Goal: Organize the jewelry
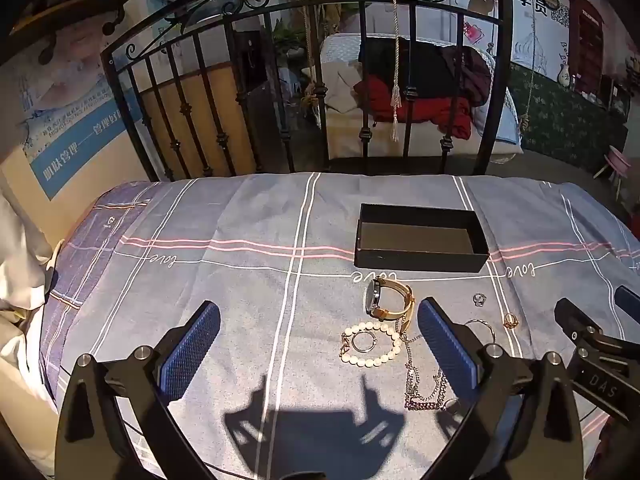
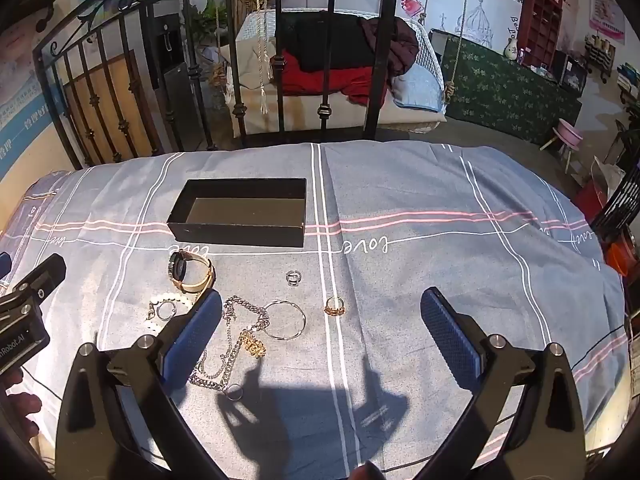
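Note:
An open black box (image 1: pixel 420 238) (image 2: pixel 240 212) stands empty on the blue checked bedcover. In front of it lie a gold-strap watch (image 1: pixel 386 296) (image 2: pixel 190 272), a pearl bracelet (image 1: pixel 372 344) (image 2: pixel 170 308), silver chains (image 1: pixel 424 384) (image 2: pixel 230 340), a thin silver bangle (image 2: pixel 285 319), a small silver ring (image 2: pixel 293 278) (image 1: pixel 479 300) and a gold ring (image 2: pixel 334 306) (image 1: pixel 511 321). My left gripper (image 1: pixel 318 344) is open and empty above the cover, left of the jewelry. My right gripper (image 2: pixel 320 332) is open and empty, with the bangle and gold ring between its fingers.
A black iron bed frame (image 1: pixel 304 92) rises behind the bed's far edge. A hanging swing seat with red and black clothes (image 2: pixel 340 64) is beyond it. A wall with posters (image 1: pixel 72 128) stands to the left. The bed's right edge (image 2: pixel 592 216) drops off.

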The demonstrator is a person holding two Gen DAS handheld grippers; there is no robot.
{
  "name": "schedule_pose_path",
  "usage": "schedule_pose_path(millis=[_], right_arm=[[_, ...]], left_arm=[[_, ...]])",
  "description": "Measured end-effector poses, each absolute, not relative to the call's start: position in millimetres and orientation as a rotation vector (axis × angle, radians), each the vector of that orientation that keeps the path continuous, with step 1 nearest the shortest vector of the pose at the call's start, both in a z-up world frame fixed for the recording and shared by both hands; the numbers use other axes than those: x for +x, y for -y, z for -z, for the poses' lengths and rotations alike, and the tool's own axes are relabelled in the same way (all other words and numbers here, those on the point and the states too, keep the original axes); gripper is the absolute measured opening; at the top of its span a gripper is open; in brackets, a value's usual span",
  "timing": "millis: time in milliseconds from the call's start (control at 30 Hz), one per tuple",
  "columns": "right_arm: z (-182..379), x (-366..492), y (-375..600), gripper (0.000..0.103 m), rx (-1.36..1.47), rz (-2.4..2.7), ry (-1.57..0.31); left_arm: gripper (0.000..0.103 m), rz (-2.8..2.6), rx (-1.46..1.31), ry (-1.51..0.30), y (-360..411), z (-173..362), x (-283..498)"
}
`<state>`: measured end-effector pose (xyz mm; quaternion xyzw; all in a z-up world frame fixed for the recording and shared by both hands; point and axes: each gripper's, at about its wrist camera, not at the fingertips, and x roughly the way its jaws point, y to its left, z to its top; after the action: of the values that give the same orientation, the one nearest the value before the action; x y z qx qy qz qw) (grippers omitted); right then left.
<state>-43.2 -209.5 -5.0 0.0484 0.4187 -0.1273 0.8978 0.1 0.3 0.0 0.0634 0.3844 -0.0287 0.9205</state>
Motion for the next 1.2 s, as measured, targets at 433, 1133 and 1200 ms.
schedule_pose_path(millis=[433,1133,1200], right_arm=[[5.6,-41.9,210.8,0.098,0.097,0.264,-0.86],[2.8,-41.7,209.9,0.098,0.095,0.267,-0.856],[2.8,-41.7,210.0,0.098,0.095,0.267,-0.857]], left_arm=[[0.097,0.066,0.133,-0.793,-0.4,0.2,2.0],[0.097,0.07,0.142,-0.806,3.3,1.1,1.4],[0.097,0.069,0.142,-0.805,3.3,1.2,1.3]])
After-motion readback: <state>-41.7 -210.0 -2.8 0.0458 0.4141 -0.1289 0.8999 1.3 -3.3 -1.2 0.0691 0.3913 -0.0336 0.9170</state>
